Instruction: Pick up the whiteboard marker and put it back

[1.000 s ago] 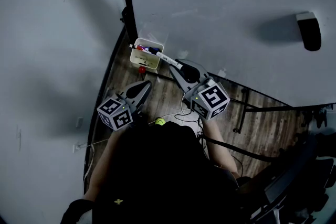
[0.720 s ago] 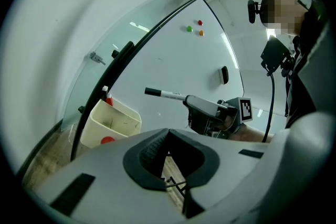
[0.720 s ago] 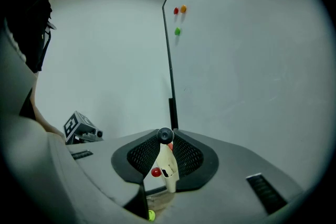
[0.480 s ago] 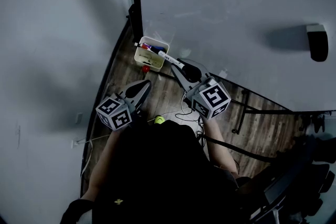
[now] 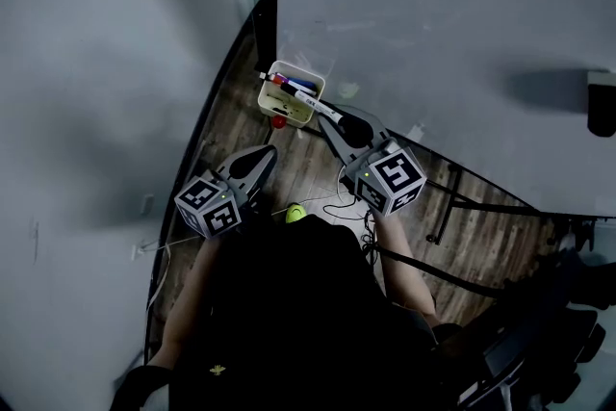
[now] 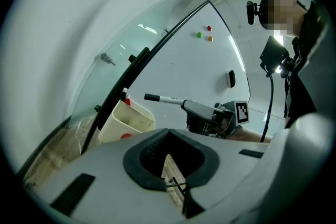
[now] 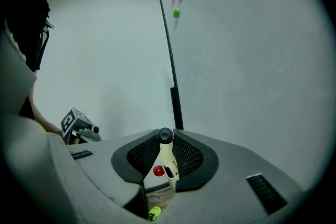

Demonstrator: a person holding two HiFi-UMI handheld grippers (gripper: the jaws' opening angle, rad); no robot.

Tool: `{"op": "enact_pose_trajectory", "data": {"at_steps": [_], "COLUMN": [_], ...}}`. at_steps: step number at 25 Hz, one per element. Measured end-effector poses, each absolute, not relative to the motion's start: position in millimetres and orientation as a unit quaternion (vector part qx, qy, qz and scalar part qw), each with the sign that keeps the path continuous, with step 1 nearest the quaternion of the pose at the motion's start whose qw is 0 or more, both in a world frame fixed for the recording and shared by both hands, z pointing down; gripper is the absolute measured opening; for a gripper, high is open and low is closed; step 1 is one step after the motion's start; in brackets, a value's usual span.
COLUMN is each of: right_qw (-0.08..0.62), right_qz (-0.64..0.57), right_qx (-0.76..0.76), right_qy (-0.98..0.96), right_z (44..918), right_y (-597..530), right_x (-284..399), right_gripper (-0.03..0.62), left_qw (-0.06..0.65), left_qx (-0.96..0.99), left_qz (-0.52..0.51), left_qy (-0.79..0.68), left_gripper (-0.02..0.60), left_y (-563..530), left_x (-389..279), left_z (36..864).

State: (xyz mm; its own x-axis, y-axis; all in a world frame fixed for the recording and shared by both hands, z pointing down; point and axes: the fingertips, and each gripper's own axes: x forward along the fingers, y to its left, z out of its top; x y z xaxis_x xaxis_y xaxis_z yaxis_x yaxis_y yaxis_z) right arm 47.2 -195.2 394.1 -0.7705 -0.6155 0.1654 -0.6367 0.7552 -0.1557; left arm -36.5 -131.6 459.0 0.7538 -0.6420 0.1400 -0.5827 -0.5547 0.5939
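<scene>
A: Entry one, task piece and location?
B: White-barrelled whiteboard marker with black cap (image 5: 310, 100). Clamped lengthwise in right claw (image 5: 332, 120), capped end jutting past the tips. Off the floor, close above the rim of cream plastic holder box (image 6: 123, 124).
A: Holder, position and contents?
B: Set at lower corner of white whiteboard (image 5: 433, 24), beside its black frame edge. Red and blue markers lodged inside; round red spot on the outer wall.
A: Left claw (image 6: 168, 132)?
B: Jaws together, nothing between. Parked low and to the side, well apart from holder.
A: Step in hand, by judgement?
B: Pick-up apparently complete; return leg in hand, marker lined up toward the box.
A: Requirements for next move?
B: Likely a short advance and downward tilt to bring capped end into free space beside lodged markers, then parting of right jaws. Risk: snagging on lodged markers or box rim.
</scene>
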Motion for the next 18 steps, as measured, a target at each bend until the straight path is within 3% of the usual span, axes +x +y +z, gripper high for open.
{"op": "enact_pose_trajectory", "data": {"at_steps": [18], "right_qw": [0.072], "right_qz": [0.151], "right_qx": [0.322], "right_qy": [-0.932], "right_z": [443], "right_y": [-207], "right_x": [27], "right_gripper": [0.080], "left_qw": [0.350], "left_qx": [0.867], "left_qz": [-0.025], "left_qy": [-0.354], "left_gripper": [0.021], "left_y": [-134], "left_x": [-56], "left_z": [482]}}
